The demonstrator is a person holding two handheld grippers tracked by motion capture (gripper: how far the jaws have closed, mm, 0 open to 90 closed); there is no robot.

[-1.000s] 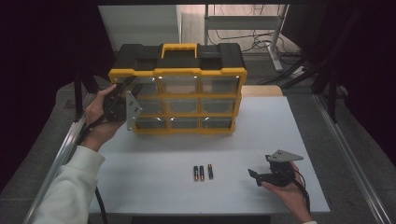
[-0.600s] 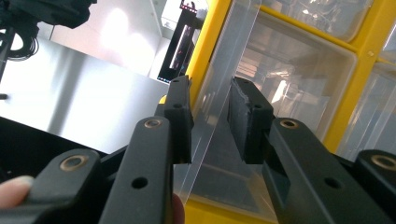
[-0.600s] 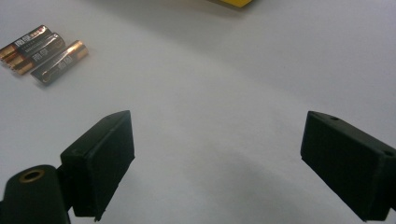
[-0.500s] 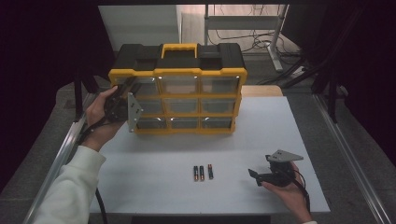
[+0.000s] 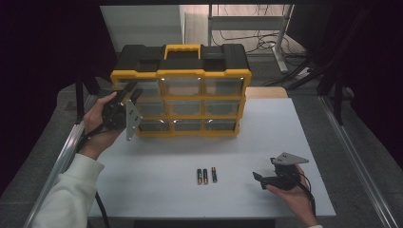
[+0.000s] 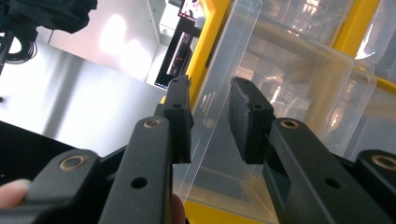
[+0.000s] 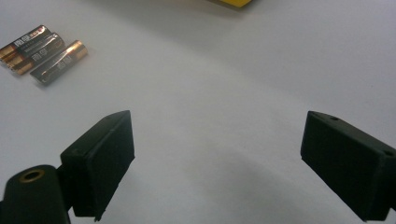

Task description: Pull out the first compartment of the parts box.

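A yellow-and-black organiser [image 5: 180,76] with clear drawers stands upright at the back of the white table [image 5: 152,166]. My left gripper [image 5: 132,91] is at its top-left drawer [image 5: 151,88]. In the left gripper view the jaws [image 6: 210,119] are open a little and straddle the thin clear front lip of that drawer [image 6: 289,79], with a gap still showing at the pads. Three AA batteries [image 5: 206,175] lie side by side near the table's front. My right gripper [image 5: 259,179] rests low at the front right, wide open [image 7: 217,158] and holding nothing, with the batteries [image 7: 42,53] off to its upper left.
A metal rail [image 5: 62,156] runs along the table's left edge, and another runs down the right side [image 5: 354,156]. Behind the organiser are a desk frame and cables [image 5: 256,28] on the floor. Dark curtains close off both sides.
My left gripper has shifted very slightly at the organiser's top-left drawer. The right gripper and the batteries have not moved.
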